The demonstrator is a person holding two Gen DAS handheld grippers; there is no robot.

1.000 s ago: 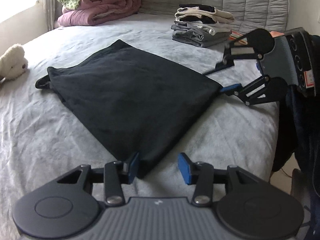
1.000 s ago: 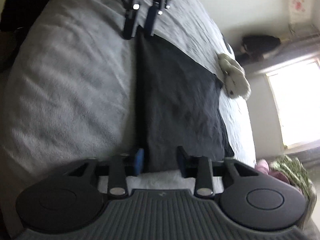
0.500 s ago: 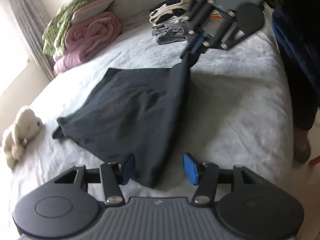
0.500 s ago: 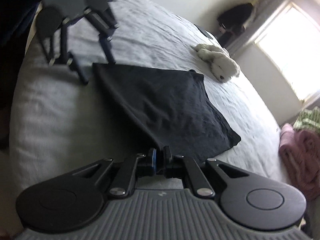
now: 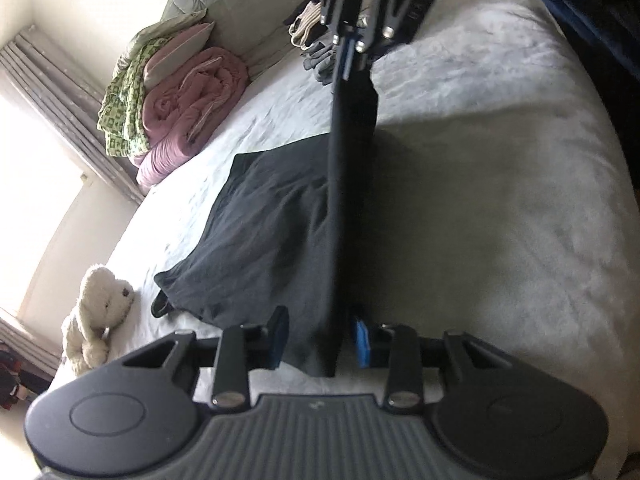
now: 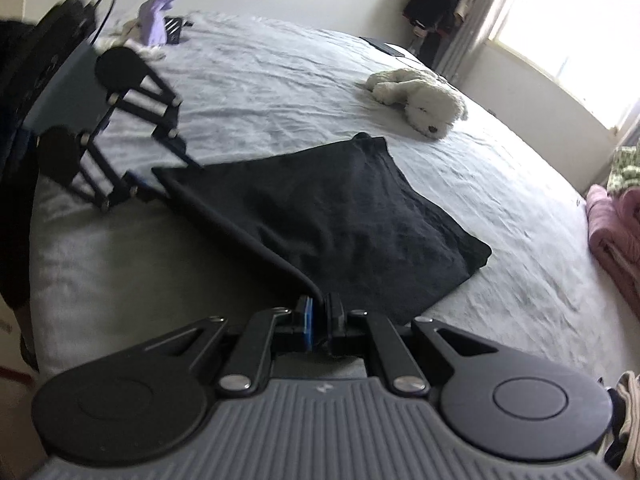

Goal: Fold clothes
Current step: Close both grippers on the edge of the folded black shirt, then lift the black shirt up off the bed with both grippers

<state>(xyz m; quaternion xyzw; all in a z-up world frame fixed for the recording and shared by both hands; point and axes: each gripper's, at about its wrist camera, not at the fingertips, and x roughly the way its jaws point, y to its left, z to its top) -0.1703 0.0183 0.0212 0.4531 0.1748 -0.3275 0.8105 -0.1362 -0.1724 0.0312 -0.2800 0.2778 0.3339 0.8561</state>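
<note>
Grey bed (image 6: 280, 80): black garment (image 6: 340, 208) being lifted along near edge, previously flat. Right gripper (image 6: 318, 322) clenched on corner; left gripper (image 5: 320, 338) jaws apart, corner between them. Fold being started.

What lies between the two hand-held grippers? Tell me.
The black garment's taut near edge runs from the right hand-held gripper to the left hand-held gripper, shown in both views.

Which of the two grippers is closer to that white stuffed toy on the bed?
Left. The left gripper sits at the garment corner nearest the stuffed toy; the right gripper holds the opposite corner, farther off.
</note>
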